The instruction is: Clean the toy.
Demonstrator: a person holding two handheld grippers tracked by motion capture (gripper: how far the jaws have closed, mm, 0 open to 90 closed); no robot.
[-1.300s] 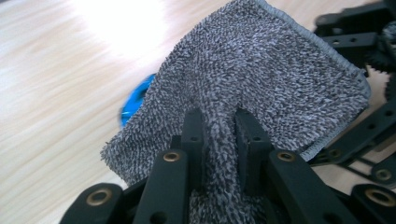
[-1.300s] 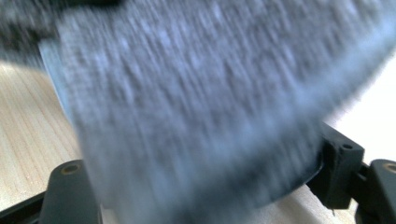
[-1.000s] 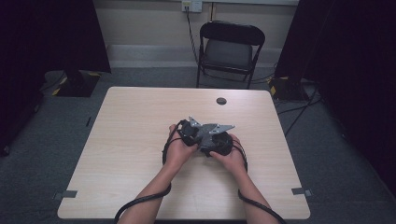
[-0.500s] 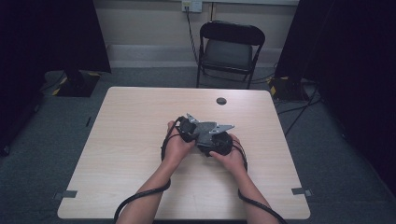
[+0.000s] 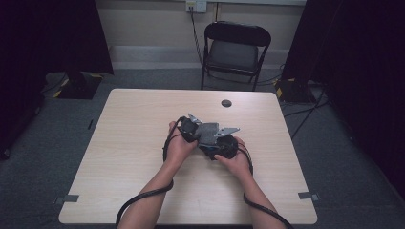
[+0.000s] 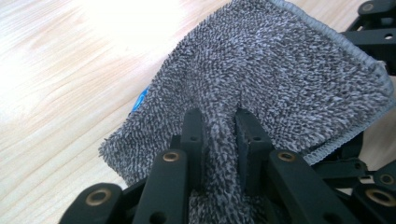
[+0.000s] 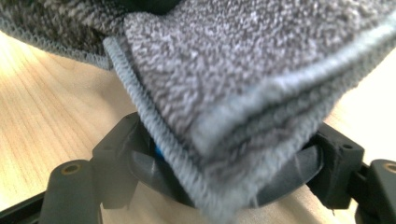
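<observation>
I keep the left hand-held gripper (image 6: 218,140) clamped on the cloth (image 6: 275,74), held just above the bench (image 5: 133,143) at its middle; the right hand-held gripper (image 7: 224,186) looks open under the folded layers, so I'd close it squarely before pulling.

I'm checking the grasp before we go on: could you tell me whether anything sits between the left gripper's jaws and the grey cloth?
Nothing visible does. In the left gripper view, the left gripper is shut directly on a pinched fold of the grey cloth, with the black jaws pressing the pile from both sides. The wooden table lies below.
</observation>
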